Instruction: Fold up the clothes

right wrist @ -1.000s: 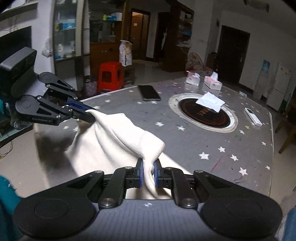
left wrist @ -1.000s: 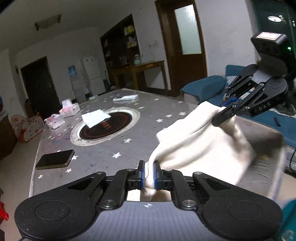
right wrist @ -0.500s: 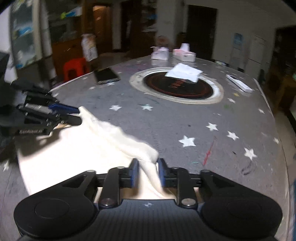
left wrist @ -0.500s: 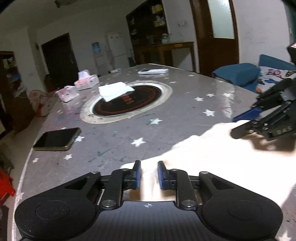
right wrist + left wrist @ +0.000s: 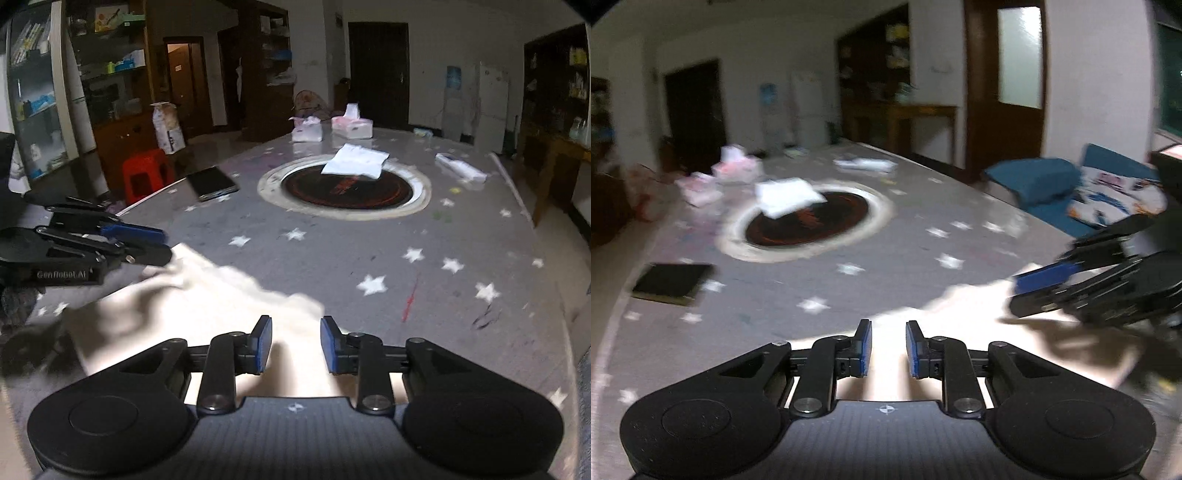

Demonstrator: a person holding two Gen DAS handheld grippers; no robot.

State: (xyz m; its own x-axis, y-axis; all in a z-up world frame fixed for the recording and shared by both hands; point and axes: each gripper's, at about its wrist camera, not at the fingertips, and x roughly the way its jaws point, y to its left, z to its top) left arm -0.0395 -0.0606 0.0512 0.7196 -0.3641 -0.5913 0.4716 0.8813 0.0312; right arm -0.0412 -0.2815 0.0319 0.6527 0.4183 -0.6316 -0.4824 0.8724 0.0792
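Cloth [image 5: 207, 317] on table [image 5: 332, 266] near edge; phone [image 5: 212, 182], paper [image 5: 356, 164], tissue packs [image 5: 351, 125] beyond.

The left matte-black two-finger gripper [image 5: 888, 349] has a ribbed grey-black body with a small white crosshair mark at its front edge. Two round, disc-shaped housings flank that body, and silver screws pin the angular black linkage arms ahead of them. Flat blue pads [image 5: 865, 347] line the inner finger faces. The right matte-black two-finger gripper [image 5: 295, 345] is built alike. White "GenRobot.AI" lettering runs along the left one's side.
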